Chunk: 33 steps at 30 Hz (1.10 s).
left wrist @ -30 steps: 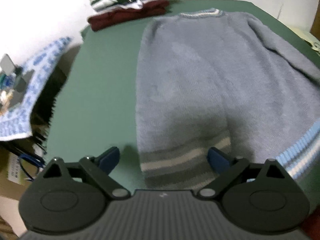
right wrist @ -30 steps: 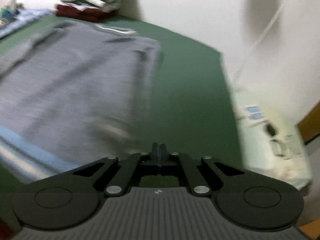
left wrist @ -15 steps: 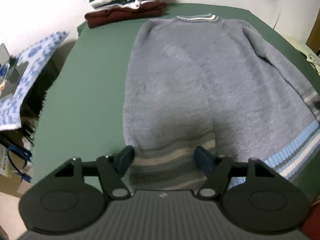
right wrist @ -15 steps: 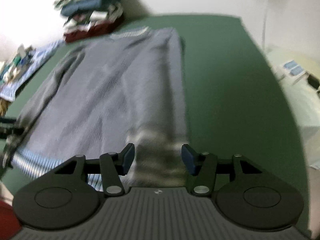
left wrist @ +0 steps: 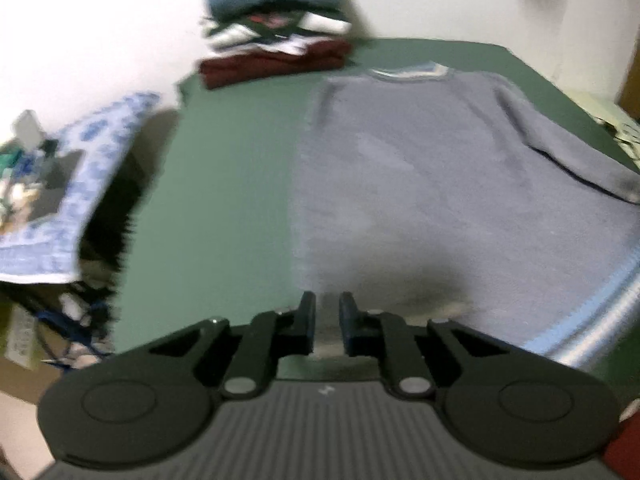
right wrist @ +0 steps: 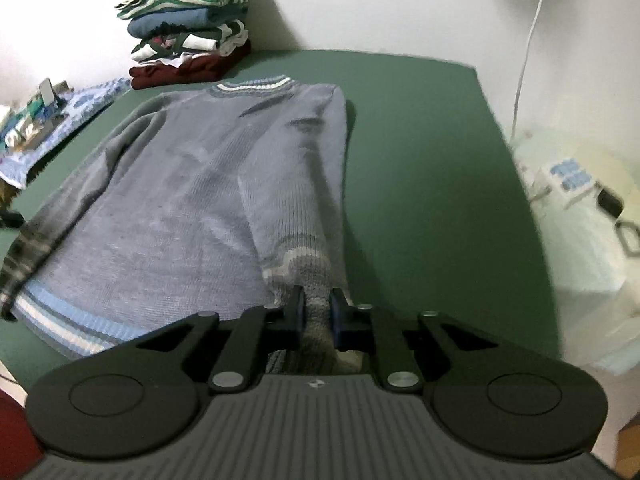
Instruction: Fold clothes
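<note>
We see the grey-blue sweater spread flat across the green table, collar toward twelve o'clock. Our right gripper is closing its jaws on the striped cuff of the sleeve folded along the sweater's right edge. Our left gripper is closing too, with the sweater's near left corner pinched between its fingers, though that view is blurred. A stack of folded clothes sits at eleven o'clock beyond the collar. At nine o'clock lies a blue patterned cloth bearing clutter.
</note>
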### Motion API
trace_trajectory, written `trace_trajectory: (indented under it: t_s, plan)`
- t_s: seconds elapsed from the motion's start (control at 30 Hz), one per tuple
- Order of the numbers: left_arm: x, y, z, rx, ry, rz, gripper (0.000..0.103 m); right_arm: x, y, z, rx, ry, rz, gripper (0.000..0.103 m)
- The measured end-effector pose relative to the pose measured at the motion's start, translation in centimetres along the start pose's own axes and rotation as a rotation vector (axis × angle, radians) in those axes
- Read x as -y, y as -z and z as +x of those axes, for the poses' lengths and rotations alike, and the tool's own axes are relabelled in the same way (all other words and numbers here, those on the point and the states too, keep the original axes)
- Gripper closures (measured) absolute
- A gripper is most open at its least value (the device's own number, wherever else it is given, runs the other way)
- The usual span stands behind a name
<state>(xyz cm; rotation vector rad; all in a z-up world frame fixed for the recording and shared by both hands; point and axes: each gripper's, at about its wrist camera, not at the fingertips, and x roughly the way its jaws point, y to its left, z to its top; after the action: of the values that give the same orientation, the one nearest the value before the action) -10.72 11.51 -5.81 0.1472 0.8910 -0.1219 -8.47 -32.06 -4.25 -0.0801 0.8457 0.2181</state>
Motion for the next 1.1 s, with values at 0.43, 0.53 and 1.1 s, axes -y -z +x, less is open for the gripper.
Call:
trace_trajectory:
  t_s: [0.43, 0.53, 1.1]
  plan:
    - [0.7, 2.1, -0.3, -0.062, 0.004, 0.054, 0.041, 4.4, -0.1, 1.0, 0.009, 0.319, -0.054, 0.097]
    - [1.1, 2.7, -0.2, -0.103, 0.087, 0.027, 0.023, 6.7, -0.9, 0.6, 0.046, 0.432, -0.018, 0.097]
    - [-1.1, 0.6, 0.0, -0.041, 0.059, -0.128, 0.095, 2.6, -1.5, -0.5, 0.116, 0.148, 0.136, 0.055]
